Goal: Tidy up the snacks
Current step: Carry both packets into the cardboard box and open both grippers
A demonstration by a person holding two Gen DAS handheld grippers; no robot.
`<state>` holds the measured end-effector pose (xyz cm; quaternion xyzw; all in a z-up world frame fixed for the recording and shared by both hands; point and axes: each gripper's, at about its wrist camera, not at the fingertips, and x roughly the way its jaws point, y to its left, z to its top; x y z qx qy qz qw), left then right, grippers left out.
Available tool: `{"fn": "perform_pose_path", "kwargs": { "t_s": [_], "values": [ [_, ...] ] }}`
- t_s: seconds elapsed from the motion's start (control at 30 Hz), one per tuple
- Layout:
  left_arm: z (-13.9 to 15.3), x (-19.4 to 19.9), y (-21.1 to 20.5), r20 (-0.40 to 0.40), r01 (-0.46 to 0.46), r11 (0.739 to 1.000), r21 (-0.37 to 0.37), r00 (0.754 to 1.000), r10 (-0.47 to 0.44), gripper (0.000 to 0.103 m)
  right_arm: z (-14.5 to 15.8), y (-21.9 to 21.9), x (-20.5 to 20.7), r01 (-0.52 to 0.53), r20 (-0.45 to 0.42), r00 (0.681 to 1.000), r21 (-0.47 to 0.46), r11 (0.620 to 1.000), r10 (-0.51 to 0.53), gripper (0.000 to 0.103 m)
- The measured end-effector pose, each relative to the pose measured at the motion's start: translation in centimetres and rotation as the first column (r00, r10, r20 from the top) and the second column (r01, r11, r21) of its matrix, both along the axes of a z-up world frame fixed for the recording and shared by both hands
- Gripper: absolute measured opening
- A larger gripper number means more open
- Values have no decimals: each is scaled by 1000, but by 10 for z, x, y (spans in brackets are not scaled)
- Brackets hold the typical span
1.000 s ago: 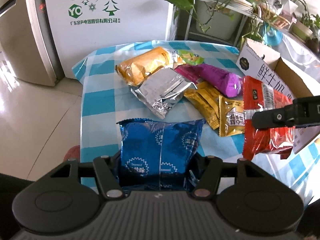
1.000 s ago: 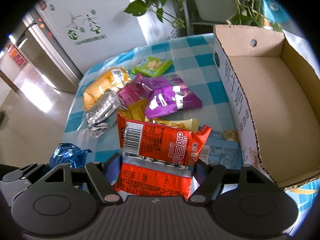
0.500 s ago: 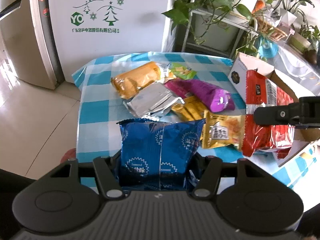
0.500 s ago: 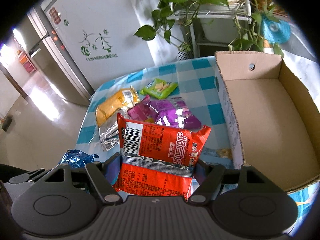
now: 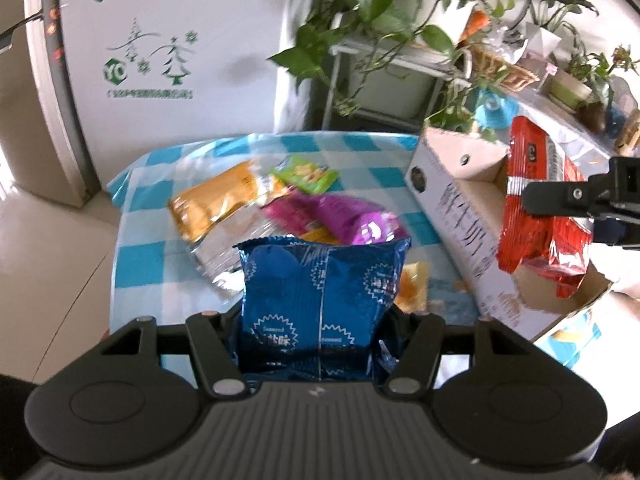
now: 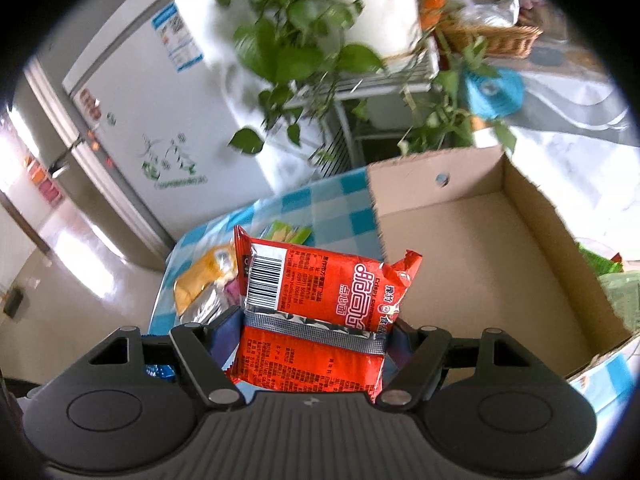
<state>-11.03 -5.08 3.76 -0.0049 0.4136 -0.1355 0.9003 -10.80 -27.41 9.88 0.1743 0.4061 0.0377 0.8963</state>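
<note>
Red noodle packet (image 5: 540, 216), pinched in our right gripper (image 6: 314, 354), now lifted off table (image 5: 144, 248), hanging over cardboard box (image 6: 472, 264) at 3 o'clock. Left gripper (image 5: 318, 354) still clamps blue seaweed packet (image 5: 320, 304). Release next; other snacks remain at 12.

We read "Seaweed" in small white print inside starburst seals on the blue snack bag (image 5: 320, 292), plus Chinese characters low on it. The red snack bag (image 6: 320, 292) carries a barcode, large white Chinese characters, and the partly cut word "Crispy"; its fine print is too small to read. The fridge door (image 5: 168, 40) has a green hexagon logo reading "YO" beside tree drawings, with blurred Chinese below. The cardboard box (image 5: 460, 216) side shows large, unclear Chinese characters.
</note>
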Motion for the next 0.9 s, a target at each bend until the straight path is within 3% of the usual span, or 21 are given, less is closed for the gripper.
{"fn": "perform_pose_path", "kwargs": {
  "t_s": [0.3, 0.57, 0.9],
  "values": [
    [15, 8, -41, 16, 60, 998, -35, 998, -60, 62, 9, -37, 1, 77, 24, 997, 3, 997, -77, 79],
    [30, 18, -88, 47, 124, 990, -65, 992, -121, 62, 6, -71, 5, 175, 3, 985, 30, 984, -175, 79],
    [28, 33, -134, 26, 162, 983, -85, 987, -161, 62, -5, -107, 10, 275, -46, 961, 37, 961, -273, 79]
  ]
}}
